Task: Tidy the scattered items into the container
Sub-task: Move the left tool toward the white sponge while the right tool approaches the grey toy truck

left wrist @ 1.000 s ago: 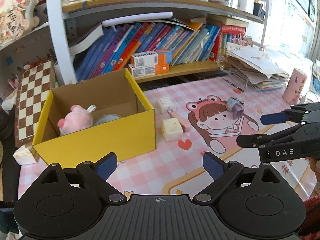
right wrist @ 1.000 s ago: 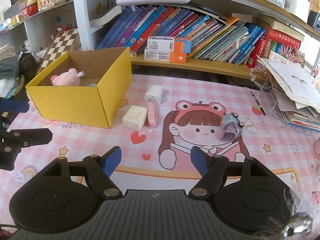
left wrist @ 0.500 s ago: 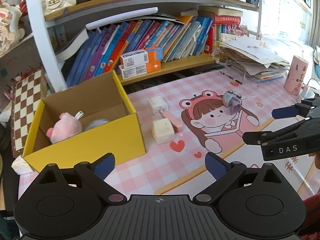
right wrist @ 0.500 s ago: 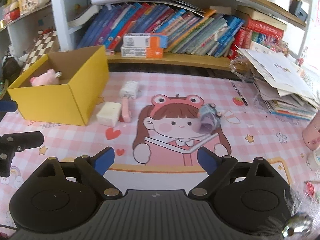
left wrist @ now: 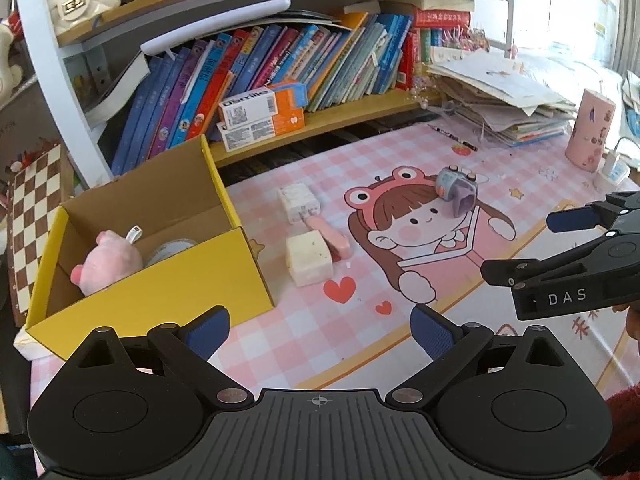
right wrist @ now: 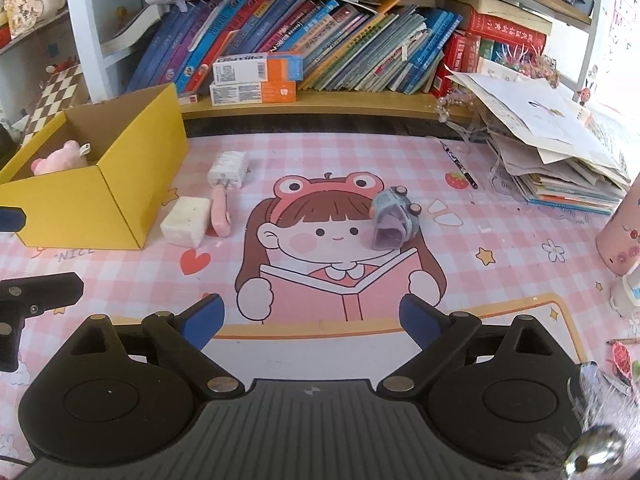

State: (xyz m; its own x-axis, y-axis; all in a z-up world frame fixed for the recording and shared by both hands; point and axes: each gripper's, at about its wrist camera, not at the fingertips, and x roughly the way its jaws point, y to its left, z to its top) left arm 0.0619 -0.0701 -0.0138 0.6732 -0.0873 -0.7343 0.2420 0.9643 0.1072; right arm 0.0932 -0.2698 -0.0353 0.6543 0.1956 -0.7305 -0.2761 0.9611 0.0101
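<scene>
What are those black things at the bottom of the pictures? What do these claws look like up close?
Each is a hand-held claw of matte black plastic. The left claw has a ribbed grip plate, two round disc housings, silver pivot screws and two black fingers tipped with ribbed blue pads. The right claw looks the same; seen from the side it carries white "DAS" lettering. A red sleeve shows nearby.

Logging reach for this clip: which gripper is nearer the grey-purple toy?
Right gripper: the grey-purple toy lies ahead, slightly right. Left gripper sits farther off, nearer the yellow box.
</scene>
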